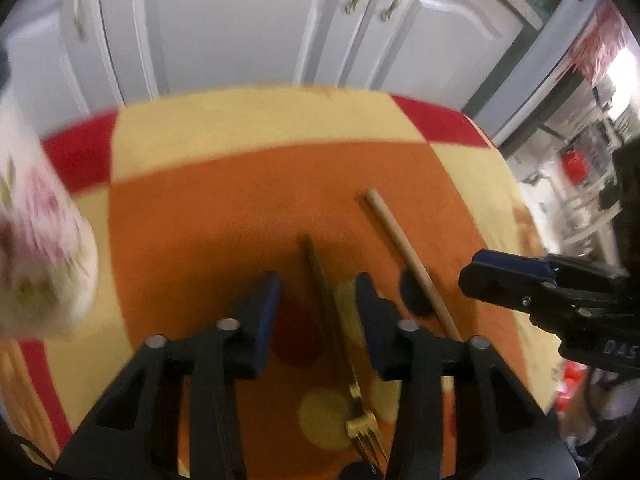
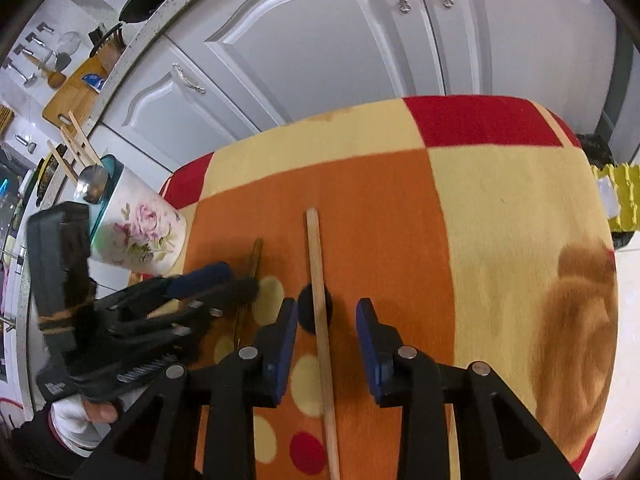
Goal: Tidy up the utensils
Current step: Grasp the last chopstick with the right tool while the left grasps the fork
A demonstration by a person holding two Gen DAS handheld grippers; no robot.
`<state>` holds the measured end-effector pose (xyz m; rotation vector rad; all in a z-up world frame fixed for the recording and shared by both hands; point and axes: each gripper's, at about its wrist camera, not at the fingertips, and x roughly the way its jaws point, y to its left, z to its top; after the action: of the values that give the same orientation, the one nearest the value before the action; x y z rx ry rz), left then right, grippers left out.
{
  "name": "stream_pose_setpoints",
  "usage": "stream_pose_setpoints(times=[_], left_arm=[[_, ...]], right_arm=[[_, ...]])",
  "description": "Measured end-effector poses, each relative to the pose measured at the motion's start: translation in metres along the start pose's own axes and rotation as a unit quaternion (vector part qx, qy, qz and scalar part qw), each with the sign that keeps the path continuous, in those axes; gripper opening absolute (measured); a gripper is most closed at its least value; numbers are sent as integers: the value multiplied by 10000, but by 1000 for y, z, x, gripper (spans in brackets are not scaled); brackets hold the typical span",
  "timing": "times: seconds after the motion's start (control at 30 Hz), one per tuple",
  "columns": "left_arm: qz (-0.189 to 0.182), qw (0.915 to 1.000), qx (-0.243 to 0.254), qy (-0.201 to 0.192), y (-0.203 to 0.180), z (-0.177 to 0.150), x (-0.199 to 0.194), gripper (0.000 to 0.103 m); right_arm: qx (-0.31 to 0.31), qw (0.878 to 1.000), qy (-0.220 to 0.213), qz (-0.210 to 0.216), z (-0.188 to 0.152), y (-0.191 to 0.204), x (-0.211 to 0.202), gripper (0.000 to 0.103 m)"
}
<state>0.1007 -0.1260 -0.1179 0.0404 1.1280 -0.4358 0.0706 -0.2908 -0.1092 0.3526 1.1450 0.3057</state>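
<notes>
Worktop cloth (image 2: 500, 208): left tool (image 1: 318, 304) open astride fork (image 1: 340, 344); right tool (image 2: 326, 332) open astride wooden stick (image 2: 320, 300); floral cup (image 2: 140, 232) nearby.

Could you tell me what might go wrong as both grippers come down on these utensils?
The open left gripper straddles the thin gold fork, which lies flat on the soft patterned cloth; its fingers may snag fabric. The open right gripper straddles the round wooden stick, which could roll away.
</notes>
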Motion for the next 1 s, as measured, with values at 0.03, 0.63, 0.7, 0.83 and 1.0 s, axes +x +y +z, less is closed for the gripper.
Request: stream_pose_setpoints(times=[0.03, 0.63, 0.7, 0.83, 1.0], left_arm=[[90, 9999, 42, 39, 0, 1, 2, 16], [163, 9993, 21, -326, 8, -14, -28, 6], [140, 9989, 49, -434, 7, -16, -39, 6], [125, 9979, 109, -633, 5, -20, -58, 6], [-33, 9968, 31, -804, 10, -27, -81, 6]], right_arm=[[-41, 10000, -3, -16, 4, 2, 2, 29], [-884, 9946, 157, -514, 37, 33, 52, 8], [-896, 9952, 74, -393, 34, 31, 39, 8], [-978, 9949, -84, -236, 28, 37, 13, 8], [-976, 9949, -260, 7, 21, 46, -14, 8]])
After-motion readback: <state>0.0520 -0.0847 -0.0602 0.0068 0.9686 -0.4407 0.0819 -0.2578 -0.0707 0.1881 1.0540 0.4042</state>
